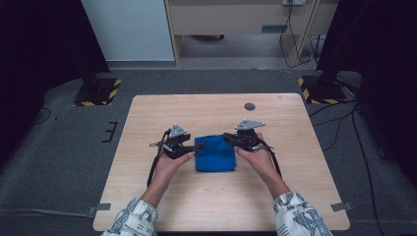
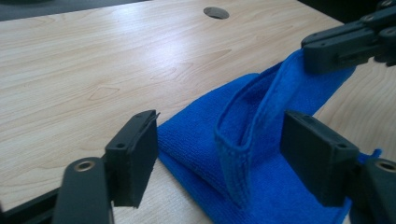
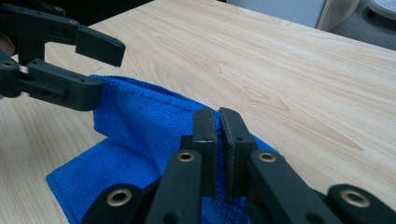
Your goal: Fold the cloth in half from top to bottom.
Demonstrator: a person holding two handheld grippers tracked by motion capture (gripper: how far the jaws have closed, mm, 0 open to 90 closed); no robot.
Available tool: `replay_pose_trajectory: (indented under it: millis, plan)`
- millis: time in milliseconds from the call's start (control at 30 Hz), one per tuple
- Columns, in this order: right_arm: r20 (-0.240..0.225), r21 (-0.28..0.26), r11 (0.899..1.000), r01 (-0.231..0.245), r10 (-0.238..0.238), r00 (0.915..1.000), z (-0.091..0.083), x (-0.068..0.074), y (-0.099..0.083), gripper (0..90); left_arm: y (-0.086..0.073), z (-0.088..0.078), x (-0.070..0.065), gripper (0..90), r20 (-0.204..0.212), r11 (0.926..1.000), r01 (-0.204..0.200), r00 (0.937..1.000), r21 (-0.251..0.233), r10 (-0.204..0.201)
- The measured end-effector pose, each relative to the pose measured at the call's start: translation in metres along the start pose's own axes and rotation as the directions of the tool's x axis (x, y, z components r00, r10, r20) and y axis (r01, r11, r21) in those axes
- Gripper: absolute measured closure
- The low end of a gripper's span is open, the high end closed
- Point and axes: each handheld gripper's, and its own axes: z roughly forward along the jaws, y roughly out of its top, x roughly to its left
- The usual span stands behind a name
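left of centre in the high view, the left gripper (image 1: 196, 146) stands spread, a raised fold of the blue cloth (image 1: 215, 153) (mid-table (image 1: 162, 196)) loose between its jaws; at right, the right gripper (image 1: 229, 137) is pinched on the cloth's edge.

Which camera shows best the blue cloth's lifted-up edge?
The left gripper view: the blue cloth stands up in a close hemmed fold. The right gripper view shows it pinched by the right gripper; the high view shows a small folded square.

Even overhead light brightens the table (image 1: 216, 206); soft glare streaks its wood, while the room's side edges stay dark.
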Motion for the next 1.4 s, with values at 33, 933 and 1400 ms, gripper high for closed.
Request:
replay_pose_trajectory:
  millis: [33,933,1400]
  plan:
    - [0.0,0.0,1.0,0.0,0.0,1.0,0.0,0.0,0.0,86.1,0.0,-0.002,0.0,27.2,0.001,1.0,0.005,1.0,-0.006,-0.005]
    - [-0.046,0.018,1.0,0.014,-0.013,0.9989,-0.008,0.016,-0.017,85.2,-0.007,-0.027,0.038,10.5,-0.086,0.9949,0.093,0.9917,-0.04,-0.096]
    - [-0.075,0.042,0.999,0.032,-0.029,0.9968,-0.016,0.024,-0.033,83.5,-0.013,-0.026,0.044,11.1,-0.105,0.9934,0.111,0.988,-0.03,-0.113]
